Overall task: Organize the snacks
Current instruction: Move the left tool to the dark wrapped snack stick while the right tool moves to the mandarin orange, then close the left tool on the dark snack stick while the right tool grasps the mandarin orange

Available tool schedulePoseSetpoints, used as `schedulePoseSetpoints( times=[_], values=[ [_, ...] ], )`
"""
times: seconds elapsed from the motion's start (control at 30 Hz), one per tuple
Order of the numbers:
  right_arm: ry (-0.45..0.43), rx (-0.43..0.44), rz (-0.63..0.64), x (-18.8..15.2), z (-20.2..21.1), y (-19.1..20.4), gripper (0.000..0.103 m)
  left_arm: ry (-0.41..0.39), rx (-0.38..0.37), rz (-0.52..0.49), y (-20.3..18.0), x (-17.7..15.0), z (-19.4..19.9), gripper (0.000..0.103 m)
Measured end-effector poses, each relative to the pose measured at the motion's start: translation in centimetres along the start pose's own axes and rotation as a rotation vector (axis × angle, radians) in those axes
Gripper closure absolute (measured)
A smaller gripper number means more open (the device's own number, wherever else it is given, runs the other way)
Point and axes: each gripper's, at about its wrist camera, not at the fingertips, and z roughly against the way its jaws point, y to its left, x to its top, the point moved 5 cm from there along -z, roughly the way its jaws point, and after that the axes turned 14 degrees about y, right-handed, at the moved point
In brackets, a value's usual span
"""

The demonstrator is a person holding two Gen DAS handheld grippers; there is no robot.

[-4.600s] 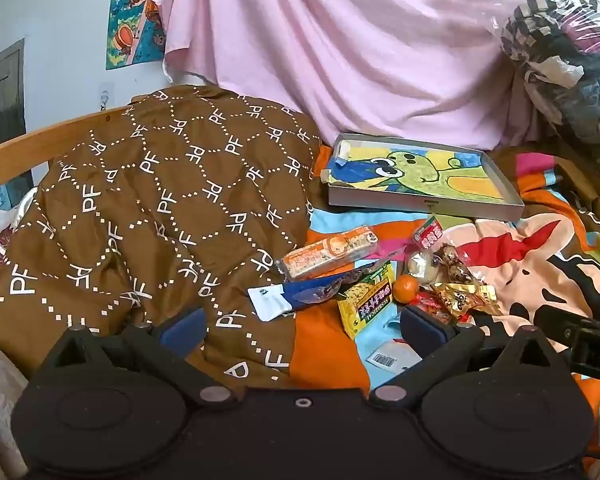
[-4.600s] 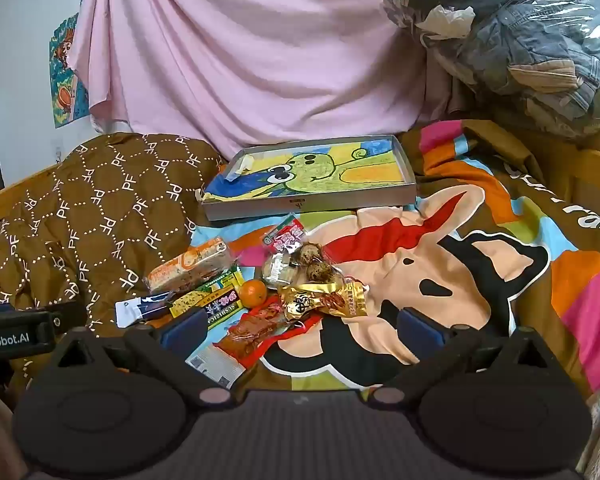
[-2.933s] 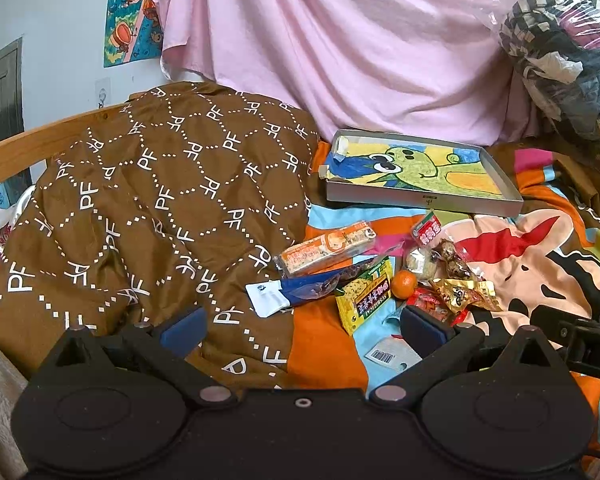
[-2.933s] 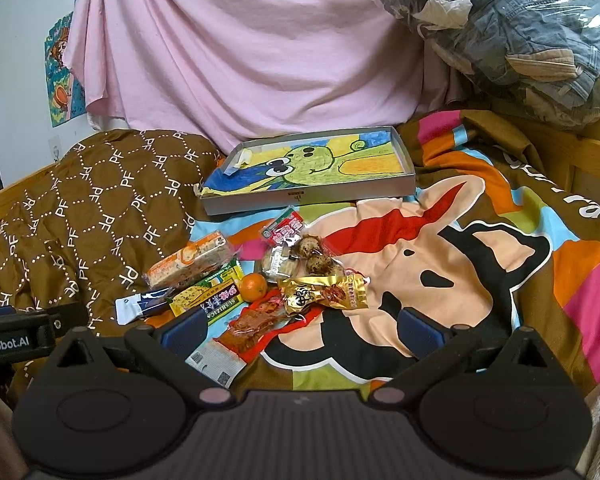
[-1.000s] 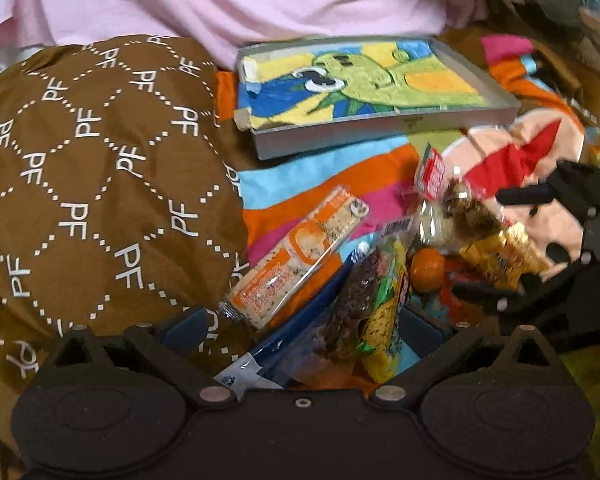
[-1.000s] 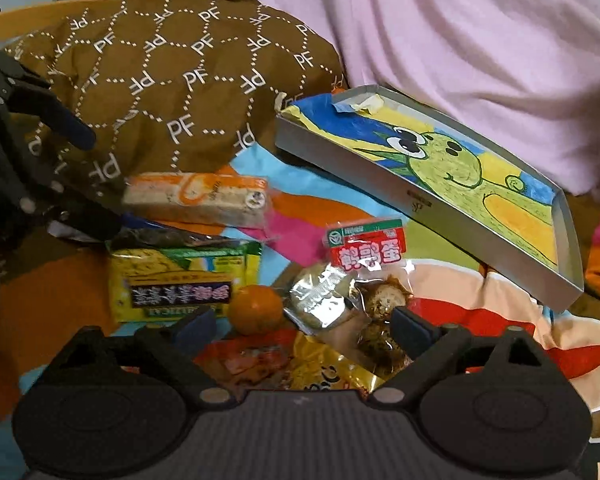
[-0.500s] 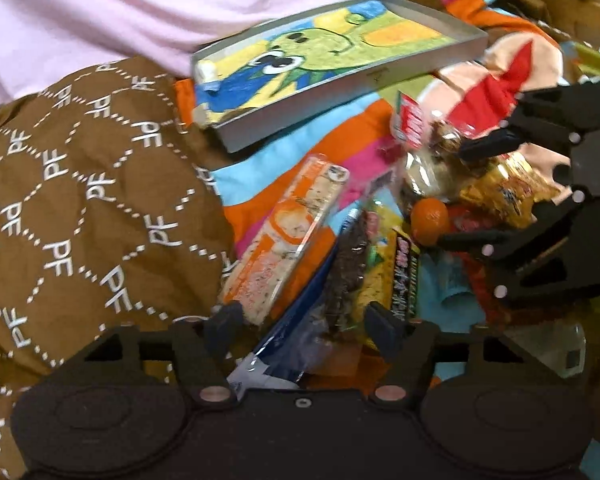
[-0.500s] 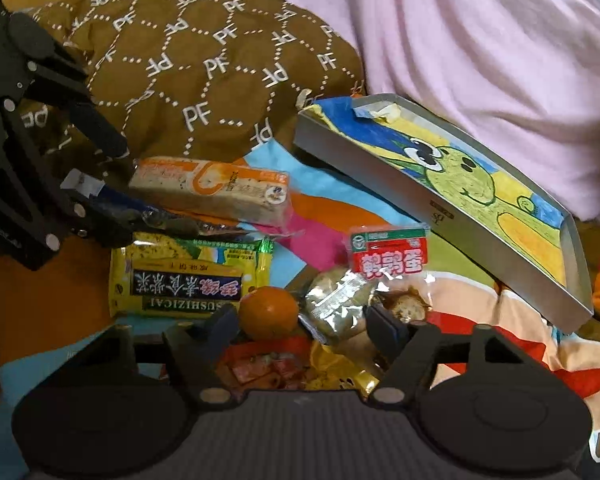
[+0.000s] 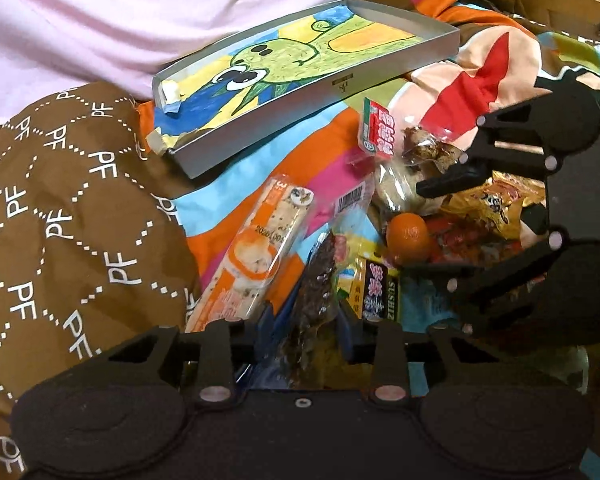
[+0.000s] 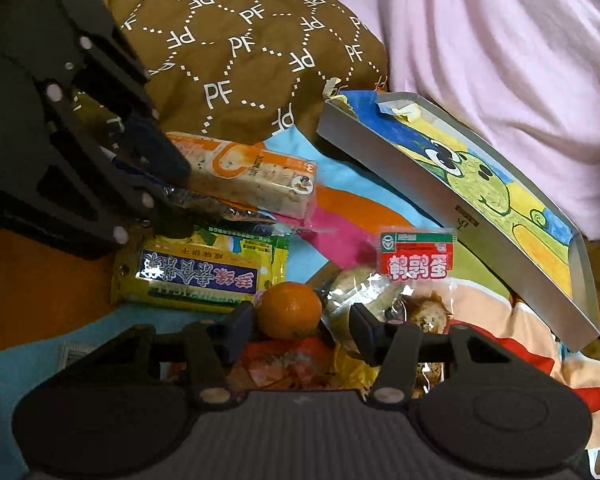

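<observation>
A: Left gripper?
B: Fingers pinch the dark blue snack packet, which lies beside the orange-white bar on the bed.
A: Right gripper?
B: Fingers narrowed around the small orange, which sits between them; contact unclear. Yellow biscuit pack just left.

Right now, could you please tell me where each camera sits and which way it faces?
Left wrist: on the left tool, low over the bed, facing the dark clear-wrapped snack bar pinched in its fingers; the right tool shows at right.
Right wrist: on the right tool, facing the small round orange between its fingers; the left tool shows at left.
Shared: orange, grey cardboard tray with cartoon drawing.
</observation>
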Motion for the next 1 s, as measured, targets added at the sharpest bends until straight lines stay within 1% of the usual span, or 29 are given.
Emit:
schedulePoseSetpoints(
  times=[0.17,0.27,0.37,0.43,0.5,0.53,0.57,0.6,0.63,0.77,0.87,1.0],
  values=[
    [0.001,-0.019,0.013,0.2,-0.3,0.4,0.046,0.018,-0.04,0.053,0.2,0.8,-0.6,0.069],
    [0.001,-0.048,0.024,0.3,-0.5,0.6,0.044,0.031,-0.069,0.087,0.4,1.0,-0.8,0.075],
    [0.007,-0.058,0.034,0.4,-0.5,0.8,0.044,0.043,-0.063,0.104,0.3,1.1,-0.6,0.077],
    [0.014,-0.047,0.03,0.4,-0.6,0.8,0.048,0.057,-0.066,0.125,0.5,1.1,-0.5,0.078],
    [0.028,-0.019,0.011,0.4,-0.6,0.6,0.053,0.075,-0.092,0.173,0.9,1.1,-0.4,0.079],
    [0.034,-0.006,0.004,0.5,-0.7,0.6,0.054,0.078,-0.106,0.197,1.0,1.0,-0.2,0.081],
    [0.038,0.004,0.003,0.5,-0.7,0.6,0.057,0.074,-0.12,0.22,1.2,1.0,0.0,0.082],
    [0.04,0.009,0.006,0.5,-0.7,0.6,0.062,0.07,-0.131,0.237,1.4,1.1,0.3,0.088],
    [0.04,0.008,0.012,0.5,-0.7,0.7,0.062,0.071,-0.134,0.246,1.5,1.1,0.5,0.089],
    [0.026,-0.042,0.063,0.5,-0.4,1.4,0.064,0.074,-0.138,0.279,1.7,0.8,0.7,0.09],
    [0.015,-0.087,0.096,0.5,0.0,1.9,0.064,0.092,-0.151,0.305,1.9,0.5,0.4,0.09],
    [-0.009,-0.144,0.141,0.3,0.6,2.3,0.064,0.101,-0.153,0.291,2.1,0.5,-0.1,0.089]
  ],
)
